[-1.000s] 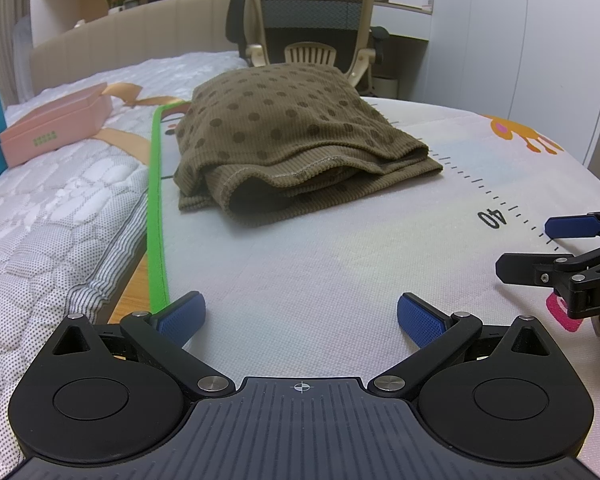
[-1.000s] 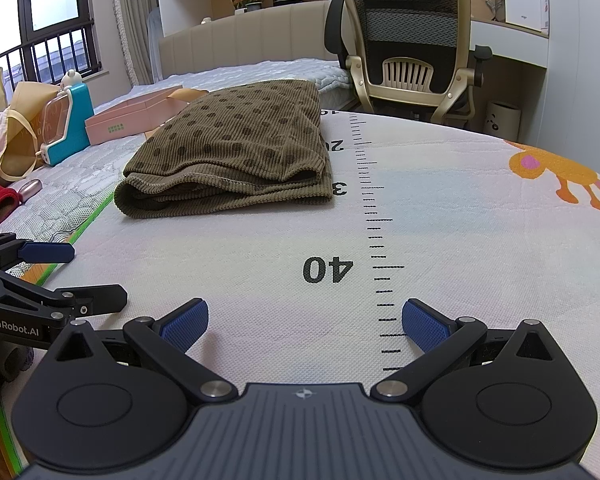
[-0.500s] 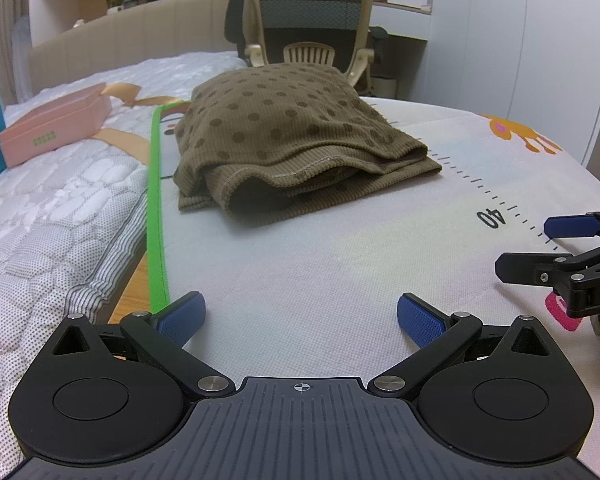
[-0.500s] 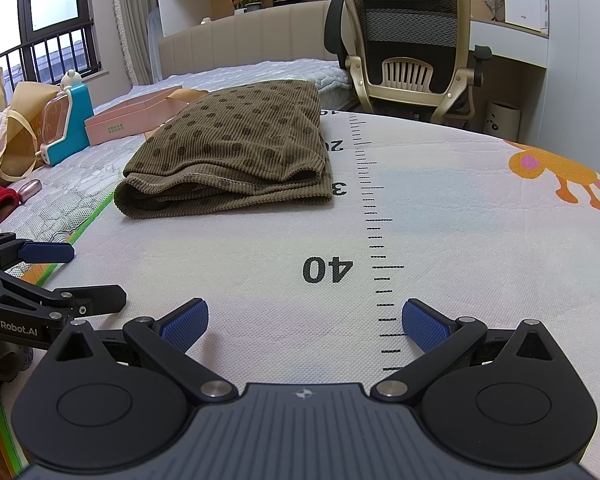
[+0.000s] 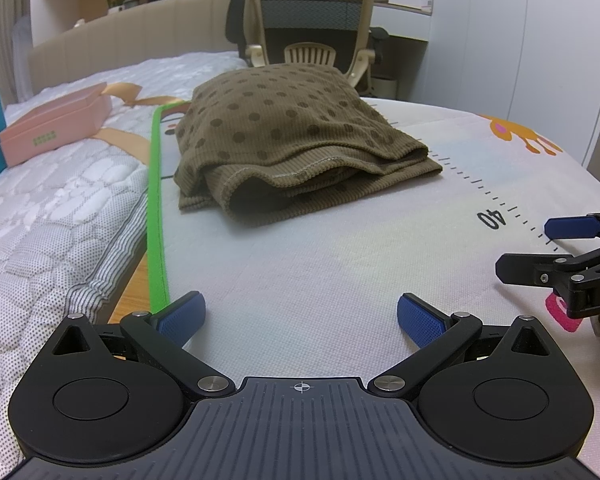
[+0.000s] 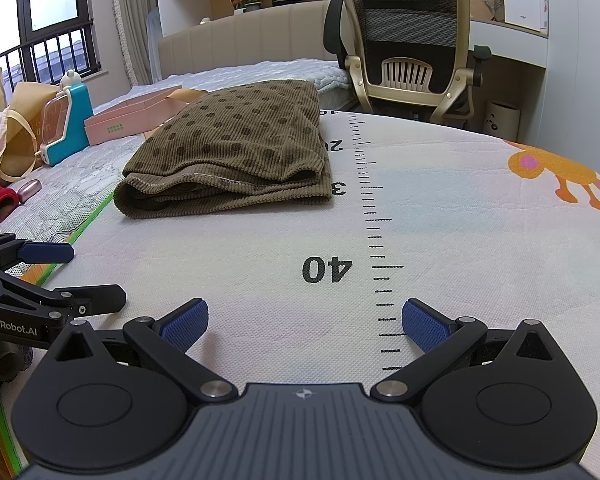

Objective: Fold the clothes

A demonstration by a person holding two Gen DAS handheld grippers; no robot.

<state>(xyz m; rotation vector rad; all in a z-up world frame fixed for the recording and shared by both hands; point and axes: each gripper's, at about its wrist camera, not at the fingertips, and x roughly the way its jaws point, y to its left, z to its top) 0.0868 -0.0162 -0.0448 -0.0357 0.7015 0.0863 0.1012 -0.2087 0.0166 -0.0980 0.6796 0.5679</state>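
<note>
The brown dotted garment [image 5: 296,140] lies folded at the frame's upper middle on the mat [image 5: 340,264]. It looks soft and limp; its hemmed near edge seems the best place to grip. Left gripper [image 5: 298,316] and right gripper [image 6: 304,320] are both spread, empty. Only the right view shows the window [image 6: 40,12].

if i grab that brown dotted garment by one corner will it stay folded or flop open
Probably flops open: the brown dotted garment is soft ribbed knit, its stacked layers lying loose and gaping at the near edge. Likely light. On the mat a push would probably bunch it rather than slide it.
</note>
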